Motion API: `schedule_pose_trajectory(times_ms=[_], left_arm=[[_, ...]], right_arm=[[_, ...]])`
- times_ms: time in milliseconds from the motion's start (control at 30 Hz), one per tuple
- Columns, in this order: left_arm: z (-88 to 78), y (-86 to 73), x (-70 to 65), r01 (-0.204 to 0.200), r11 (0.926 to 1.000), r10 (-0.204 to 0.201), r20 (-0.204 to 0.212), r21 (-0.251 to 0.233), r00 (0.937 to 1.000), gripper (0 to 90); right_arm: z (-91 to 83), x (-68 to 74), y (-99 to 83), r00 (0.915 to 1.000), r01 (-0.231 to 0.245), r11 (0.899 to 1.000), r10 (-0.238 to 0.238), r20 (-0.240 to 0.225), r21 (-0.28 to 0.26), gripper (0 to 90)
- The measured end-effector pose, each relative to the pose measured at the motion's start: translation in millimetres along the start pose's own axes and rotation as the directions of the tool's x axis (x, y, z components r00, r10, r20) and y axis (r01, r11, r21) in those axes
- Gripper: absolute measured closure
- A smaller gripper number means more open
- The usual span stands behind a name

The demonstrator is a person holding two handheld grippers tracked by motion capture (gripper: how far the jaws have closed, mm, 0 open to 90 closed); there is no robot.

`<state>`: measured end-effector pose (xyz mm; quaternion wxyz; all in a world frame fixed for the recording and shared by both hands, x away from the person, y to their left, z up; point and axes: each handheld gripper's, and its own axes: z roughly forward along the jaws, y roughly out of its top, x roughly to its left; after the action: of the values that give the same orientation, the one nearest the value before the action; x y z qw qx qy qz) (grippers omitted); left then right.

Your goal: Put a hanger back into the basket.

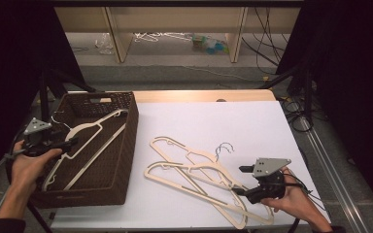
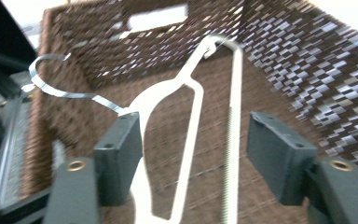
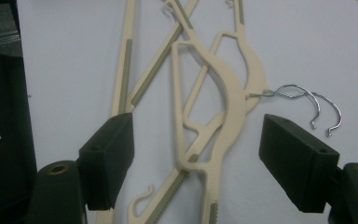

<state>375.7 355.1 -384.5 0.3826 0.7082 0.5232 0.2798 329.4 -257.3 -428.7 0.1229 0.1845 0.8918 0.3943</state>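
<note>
A cream plastic hanger [image 1: 90, 128] lies slanted inside the dark brown woven basket [image 1: 131, 131] at the table's left. My left gripper [image 1: 70, 142] hovers at the basket's left rim, near the hanger's neck. In the left gripper view its jaws [image 2: 196, 154] stand apart over the hanger [image 2: 186, 79], the left pad close beside the neck, and the metal hook [image 2: 51, 88] curls over the basket wall. Two more cream hangers [image 1: 194, 170] lie overlapped on the white table. My right gripper [image 1: 243, 180] is open just above them, its jaws [image 3: 198, 158] straddling the hanger shoulders [image 3: 228, 88].
The white tabletop [image 1: 223, 121] has bare room behind and to the right of the hangers. Their wire hooks [image 3: 307, 98] stick out to one side. Black stands and cables flank the table, and wooden shelf legs stand on the floor beyond.
</note>
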Motion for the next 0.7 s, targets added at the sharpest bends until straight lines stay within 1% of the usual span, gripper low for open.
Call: schedule_pose_trajectory(times_ms=[33,67,167,233,267,300,367,433,467,500,533,567,600,633,667,700], left_arm=[[-2.3,1.4,-4.6,-0.004,0.9998,0.004,0.008,-0.017,1.0000,34.2],[-5.9,3.8,-12.6,-0.011,0.9994,0.012,0.026,-0.033,0.9996,33.8],[-14.2,7.3,-33.5,-0.036,0.9961,0.041,0.061,-0.080,0.9973,29.3],[-19.8,7.5,-49.1,-0.057,0.9920,0.067,0.090,-0.113,0.9937,28.9],[-21.2,7.1,-54.5,-0.054,0.9913,0.066,0.099,-0.120,0.9929,28.2],[-22.7,6.8,-61.5,-0.058,0.9900,0.072,0.114,-0.129,0.9909,27.3],[-24.8,5.0,-78.3,-0.056,0.9884,0.078,0.151,-0.141,0.9855,24.1],[-25.9,3.6,-91.1,-0.065,0.9860,0.094,0.187,-0.153,0.9779,23.6],[-26.5,2.5,-100.7,-0.066,0.9834,0.101,0.204,-0.169,0.9738,23.5],[-26.8,1.7,-107.5,-0.074,0.9799,0.114,0.216,-0.185,0.9697,23.6],[-27.2,0.9,-112.9,-0.070,0.9791,0.113,0.226,-0.191,0.9676,23.5],[-27.1,-0.1,-119.3,-0.072,0.9772,0.121,0.248,-0.200,0.9613,23.3],[-26.9,-1.3,-126.1,-0.060,0.9769,0.115,0.270,-0.205,0.9561,23.1],[-26.8,-2.3,-132.3,-0.056,0.9747,0.118,0.287,-0.216,0.9506,23.0],[-26.4,-3.2,-138.3,-0.055,0.9725,0.125,0.308,-0.227,0.9432,22.9],[-26.4,-4.1,-144.2,-0.062,0.9715,0.135,0.319,-0.229,0.9382,22.7]], right_arm=[[-0.5,0.0,-0.3,1.0000,-0.007,1.000,0.007,0.006,0.005,26.8],[-0.1,0.0,-0.7,0.9999,-0.010,1.000,0.010,0.010,0.003,26.5],[1.1,-0.9,-2.1,0.9994,-0.020,1.000,0.020,0.027,-0.002,24.6],[0.8,-1.3,-2.6,0.9991,-0.027,1.000,0.027,0.032,-0.003,24.1],[-0.2,-1.6,-2.6,0.9987,-0.032,0.999,0.032,0.040,0.000,22.9],[0.2,-1.8,-2.9,0.9983,-0.036,0.999,0.037,0.045,-0.008,22.5],[-1.2,-3.5,-3.3,0.9967,-0.056,0.998,0.056,0.060,-0.006,22.0],[-1.9,-4.4,-4.1,0.9942,-0.074,0.997,0.074,0.078,-0.006,20.5],[-2.2,-5.1,-4.8,0.9929,-0.079,0.997,0.080,0.088,-0.007,19.3],[-2.1,-6.3,-5.7,0.9913,-0.086,0.996,0.087,0.099,-0.012,19.2],[-2.5,-6.8,-6.2,0.9901,-0.096,0.995,0.097,0.102,-0.013,19.2],[-2.4,-7.5,-6.7,0.9889,-0.096,0.995,0.096,0.113,-0.012,19.2],[-2.4,-7.7,-7.2,0.9878,-0.104,0.995,0.104,0.116,-0.011,19.2],[-2.5,-7.6,-7.6,0.9862,-0.110,0.994,0.110,0.123,-0.010,19.3],[-2.5,-7.3,-7.8,0.9849,-0.119,0.993,0.119,0.126,-0.005,19.3],[-1.6,-7.9,-8.1,0.9846,-0.114,0.993,0.114,0.133,-0.007,19.5]])
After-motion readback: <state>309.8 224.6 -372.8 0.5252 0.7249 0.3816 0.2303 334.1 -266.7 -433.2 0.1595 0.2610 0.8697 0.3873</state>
